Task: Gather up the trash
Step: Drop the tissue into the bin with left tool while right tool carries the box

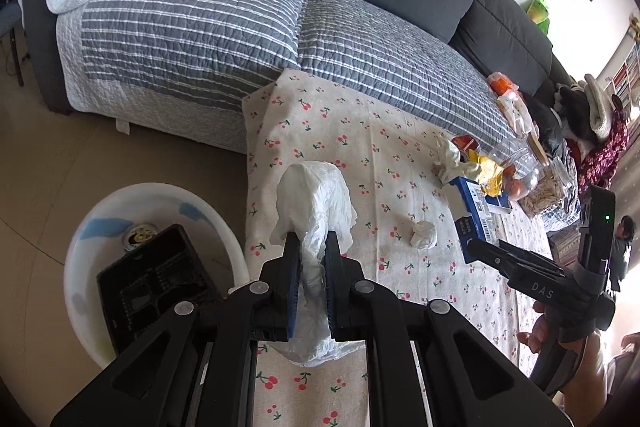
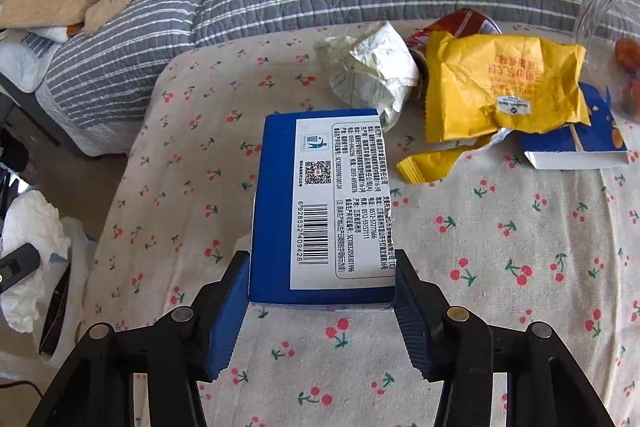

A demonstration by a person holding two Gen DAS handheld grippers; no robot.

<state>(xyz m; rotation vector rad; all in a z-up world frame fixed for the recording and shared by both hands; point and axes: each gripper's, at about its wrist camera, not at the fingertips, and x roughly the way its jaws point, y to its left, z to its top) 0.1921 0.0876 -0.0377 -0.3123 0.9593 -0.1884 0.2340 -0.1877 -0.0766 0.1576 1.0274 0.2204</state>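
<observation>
Blue box [image 2: 320, 211]: carton with a white printed label and barcode, long axis running straight away from the right gripper [image 2: 322, 307] toward the sofa; near short end sits between the jaws, far end reaches the crumpled wrapper [image 2: 372, 71].
Right gripper, state: jaws part-closed, one pad against each long side of the box; grip appears seated, box seems lifted just clear of the cloth, though contact underneath cannot be told.
White tissue wad [image 1: 314, 211]: large crumpled wad, standing up out of the left gripper [image 1: 312, 263] and trailing below it.
Left gripper, state: jaws nearly together, pinched on the tissue wad.
White bin [image 1: 160, 203]: round tub on the floor, beside the table's edge, low and to the left of the left gripper; a black tray [image 1: 156, 287] and a can [image 1: 140, 237] lie inside.
Deciding relation: the bin lies off the left edge of the cherry-print cloth [image 1: 400, 155]; the left gripper is just beside it, the right gripper well apart across the table. Judgement: tissue drops first, box must travel leftward.
Remaining trash: small tissue ball [image 1: 424, 234] between the two grippers; yellow packet [image 2: 500, 87] and torn blue box flap [image 2: 576, 147] beyond the box, right side.
Surroundings: grey striped quilt [image 1: 192, 39] on the sofa behind the table.
</observation>
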